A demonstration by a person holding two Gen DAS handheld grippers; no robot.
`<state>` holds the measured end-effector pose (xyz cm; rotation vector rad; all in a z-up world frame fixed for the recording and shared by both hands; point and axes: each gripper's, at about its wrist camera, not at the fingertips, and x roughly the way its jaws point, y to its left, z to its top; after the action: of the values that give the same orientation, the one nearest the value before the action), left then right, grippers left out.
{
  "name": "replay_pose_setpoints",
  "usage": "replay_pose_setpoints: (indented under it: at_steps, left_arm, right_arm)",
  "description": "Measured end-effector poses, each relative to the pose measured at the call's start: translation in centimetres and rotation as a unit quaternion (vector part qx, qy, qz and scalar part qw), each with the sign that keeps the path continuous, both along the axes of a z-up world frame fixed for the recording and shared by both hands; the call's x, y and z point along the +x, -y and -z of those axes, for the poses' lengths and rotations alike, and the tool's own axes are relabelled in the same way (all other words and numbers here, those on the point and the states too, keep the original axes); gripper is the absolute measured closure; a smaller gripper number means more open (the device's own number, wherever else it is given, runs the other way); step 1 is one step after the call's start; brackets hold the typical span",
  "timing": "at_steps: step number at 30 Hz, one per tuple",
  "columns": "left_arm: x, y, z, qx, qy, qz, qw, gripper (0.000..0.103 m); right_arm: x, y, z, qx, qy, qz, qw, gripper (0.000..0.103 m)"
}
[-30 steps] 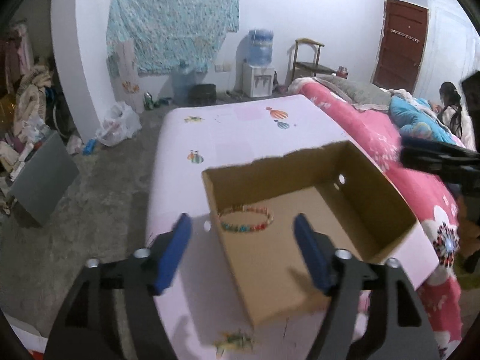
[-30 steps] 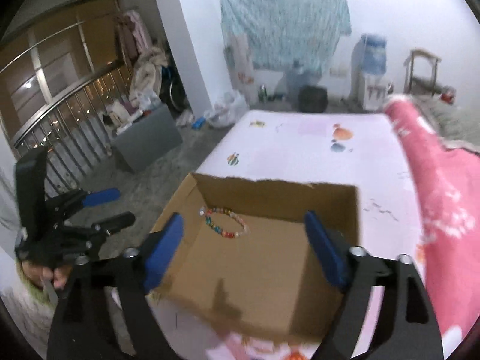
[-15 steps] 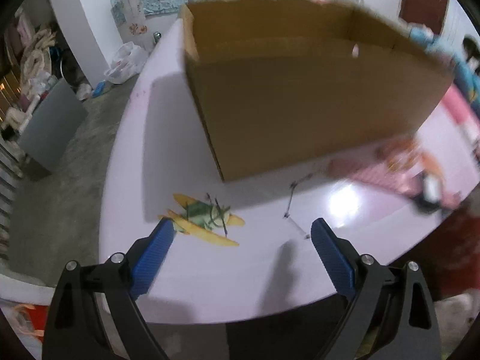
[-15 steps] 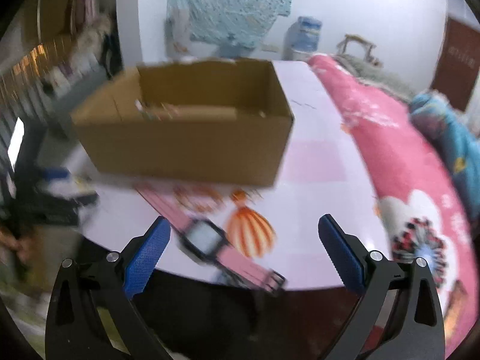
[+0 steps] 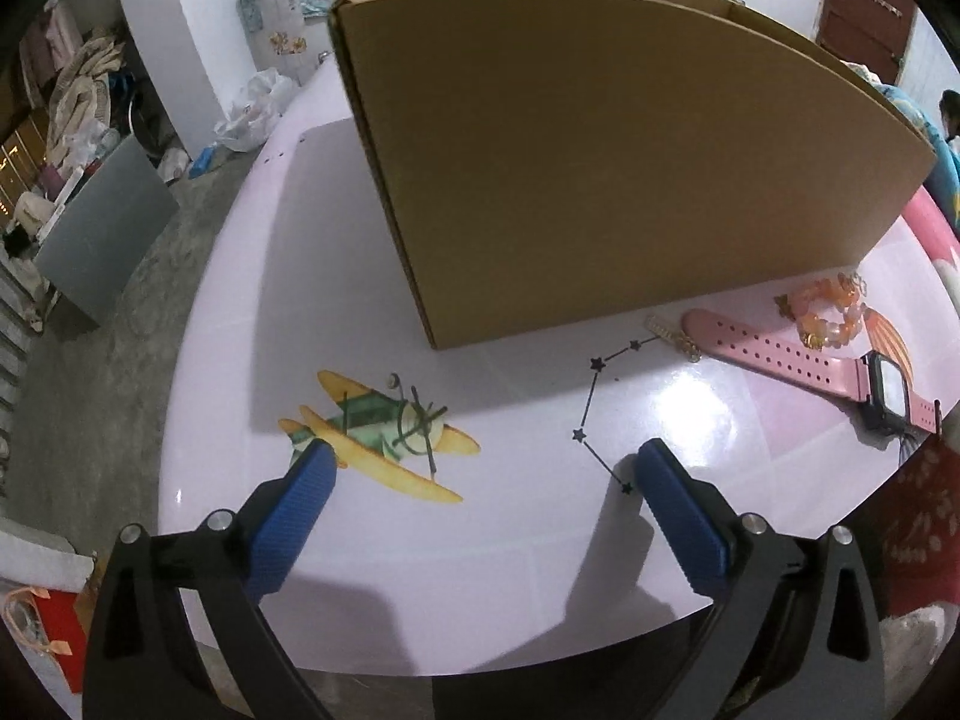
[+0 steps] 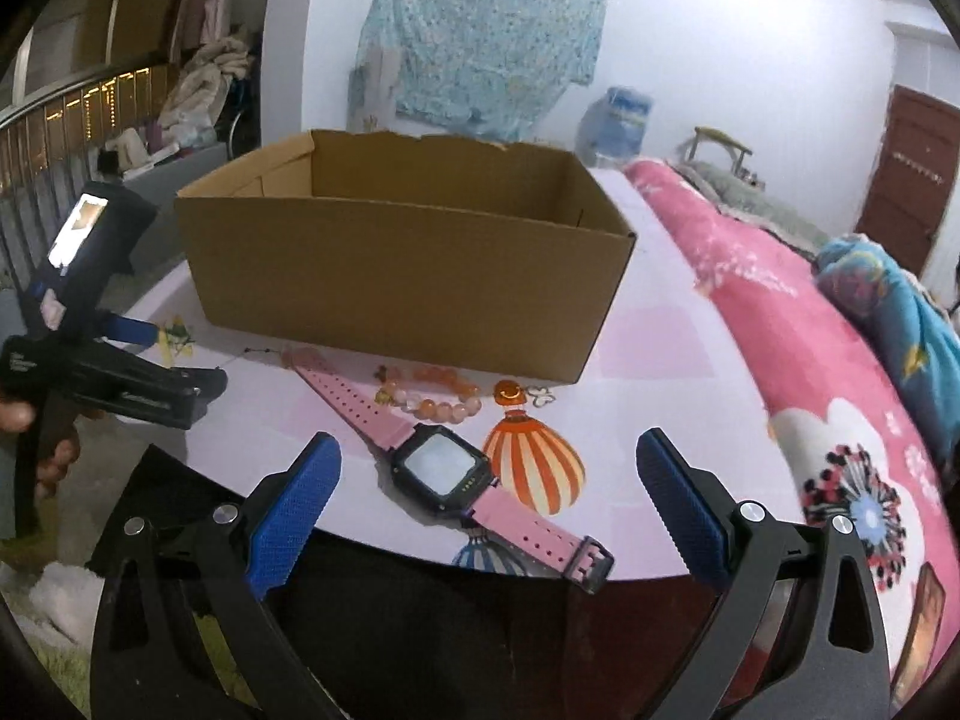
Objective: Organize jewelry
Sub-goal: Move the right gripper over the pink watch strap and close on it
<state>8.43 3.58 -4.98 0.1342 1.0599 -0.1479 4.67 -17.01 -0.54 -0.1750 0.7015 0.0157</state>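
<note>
Compared with the earlier views, both cameras have dropped from above the cardboard box [image 6: 408,276] to table level at its near side, so the box interior and the multicoloured bracelet inside it are no longer visible. The left gripper [image 5: 477,471] has just been opening; its jaws stand wide apart with nothing between them, above a printed aeroplane decal [image 5: 384,438]. The right gripper [image 6: 489,465] has likewise just spread, released and empty, and hovers over the near edge of the pink table [image 6: 648,348].

Three pieces lie outside the box. A pink watch [image 6: 441,468] rests flat, its dark face between the right jaws in that view, its strap running from 11 o'clock to 5 o'clock. An orange bead bracelet [image 6: 438,393] lies just beyond the watch, at its 12 o'clock, close to the box wall. A small gold chain piece [image 5: 672,336], seen from the left wrist, lies near the strap's free end.

Judged handling: the watch is light, its strap limp and its case rigid, so the case, pinched across its sides, offers the firmest hold. The beads are probably smooth and may slip or roll; pinching across one side of the loop seems safer.
</note>
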Motion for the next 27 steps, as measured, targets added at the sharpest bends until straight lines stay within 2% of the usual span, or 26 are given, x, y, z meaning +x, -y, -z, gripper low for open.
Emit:
replay_pose_setpoints:
  at_steps: [3, 9, 13, 18, 23, 27]
  left_arm:
    - [0.6, 0.1, 0.0, -0.009, -0.005, -0.004, 0.9999, 0.004]
    - [0.8, 0.0, -0.2, -0.010, -0.005, 0.002, 0.9999, 0.004]
    - [0.8, -0.3, 0.0, -0.014, 0.008, 0.008, 0.9998, 0.004]
    - [0.9, -0.5, 0.1, -0.017, 0.014, 0.009, 0.9997, 0.004]
    - [0.5, -0.3, 0.0, -0.015, 0.018, 0.008, 0.9997, 0.004]
    - [0.4, -0.1, -0.1, -0.009, 0.009, -0.001, 0.9999, 0.004]
  right_arm:
    - [0.1, -0.3, 0.4, 0.016, -0.013, -0.011, 1.000, 0.008]
    - [0.8, -0.6, 1.2, 0.012, -0.046, -0.048, 0.998, 0.008]
    - [1.5, -0.2, 1.9, 0.012, -0.072, -0.067, 0.995, 0.009]
    - [1.9, -0.4, 2.6, -0.007, -0.091, -0.090, 0.992, 0.016]
    - [2.5, -0.4, 3.3, -0.002, -0.123, -0.101, 0.987, 0.025]
    - [2.4, -0.4, 3.3, -0.006, -0.131, -0.098, 0.986, 0.025]
